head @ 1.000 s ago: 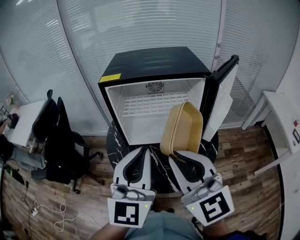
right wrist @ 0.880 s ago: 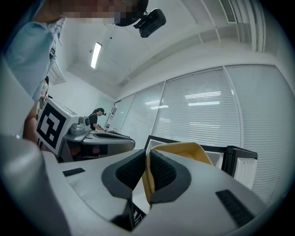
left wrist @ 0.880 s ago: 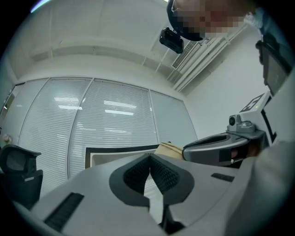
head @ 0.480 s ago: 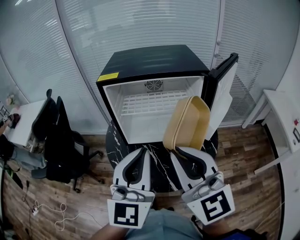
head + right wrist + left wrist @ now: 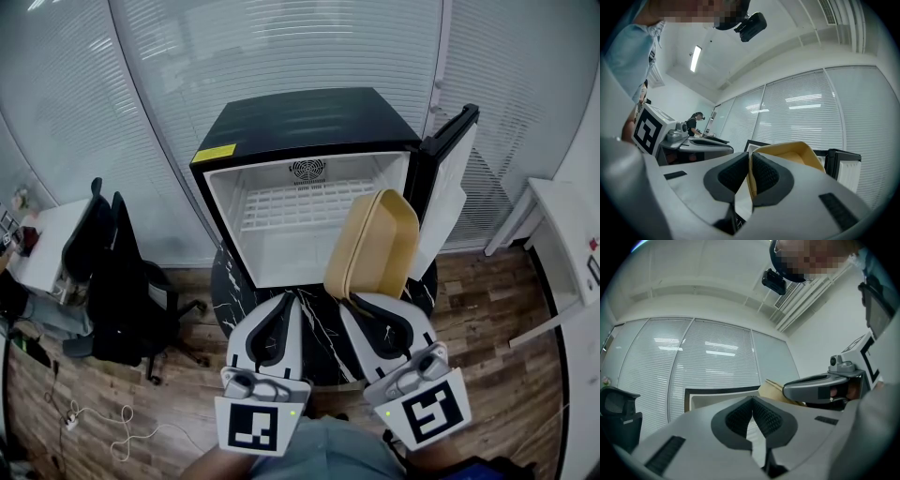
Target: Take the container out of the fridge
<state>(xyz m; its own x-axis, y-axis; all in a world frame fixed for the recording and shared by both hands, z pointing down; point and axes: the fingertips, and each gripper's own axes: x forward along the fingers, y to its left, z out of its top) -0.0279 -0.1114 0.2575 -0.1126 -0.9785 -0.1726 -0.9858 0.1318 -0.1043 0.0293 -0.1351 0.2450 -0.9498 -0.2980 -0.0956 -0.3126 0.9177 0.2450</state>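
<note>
A black mini fridge [image 5: 300,127] stands open on a dark marbled table [image 5: 323,330], its door [image 5: 448,183] swung to the right and its white inside [image 5: 291,220] bare of things. The tan container [image 5: 373,246] hangs tilted on edge in front of the fridge's right side, outside it. My right gripper [image 5: 352,298] is shut on its lower rim; in the right gripper view the pads pinch the container's [image 5: 797,151] thin wall at the right gripper [image 5: 750,158]. My left gripper [image 5: 287,298] sits beside it, shut and empty, the left gripper [image 5: 752,400] pads touching.
A black office chair [image 5: 122,300] stands at the left on the wooden floor [image 5: 487,309], with cables [image 5: 103,427] near it. A white desk [image 5: 567,239] is at the right. Glass walls with blinds [image 5: 281,47] stand behind the fridge. A person [image 5: 693,123] works far off at the left.
The container has come a little up and to the right with my right gripper, clear of the fridge opening. The left gripper has stayed in place.
</note>
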